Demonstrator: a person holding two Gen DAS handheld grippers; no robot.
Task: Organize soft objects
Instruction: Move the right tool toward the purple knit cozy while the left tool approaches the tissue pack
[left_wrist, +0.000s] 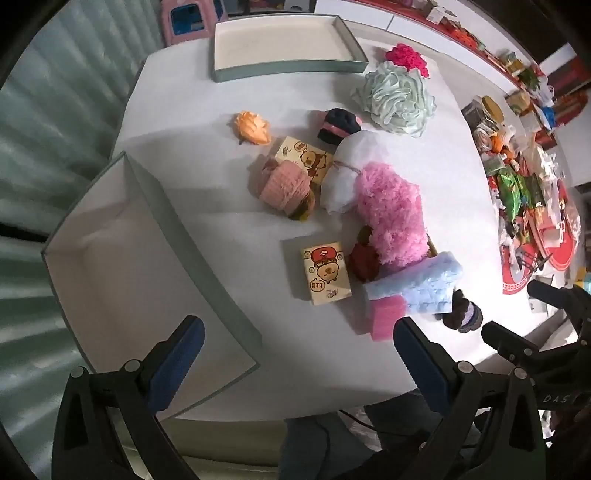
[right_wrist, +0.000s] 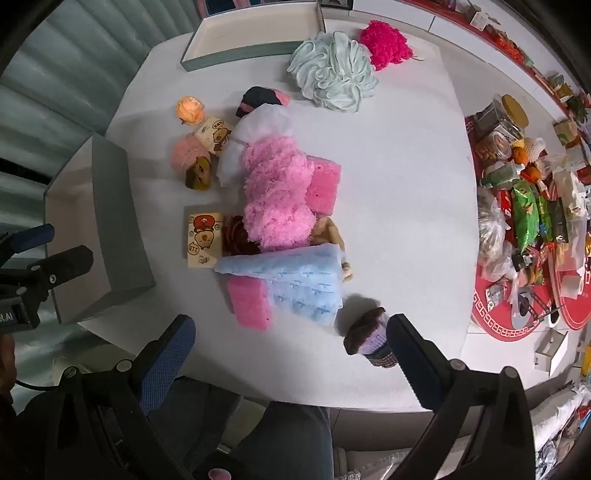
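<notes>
A heap of soft things lies mid-table: a fluffy pink cloth (right_wrist: 277, 199), a light blue cloth (right_wrist: 295, 284), two pink sponges (right_wrist: 249, 302), a white mesh puff (left_wrist: 347, 173), a mint bath puff (right_wrist: 332, 70) and a magenta pompom (right_wrist: 384, 42). An orange flower (left_wrist: 253, 127), a pink knitted piece (left_wrist: 284, 184) and two cartoon tissue packs (left_wrist: 327, 273) lie to the left. My left gripper (left_wrist: 298, 326) hangs open over bare table by the near box (left_wrist: 122, 258). My right gripper (right_wrist: 291, 323) is open, and a brown-purple knitted piece (right_wrist: 369, 339) lies beside its right finger.
A second open box (left_wrist: 280, 40) stands at the table's far edge. Right of the table, the floor holds a red mat (right_wrist: 517, 314) under snack packets, jars and bags. A person's jeans-clad legs (right_wrist: 288, 435) show below the near table edge.
</notes>
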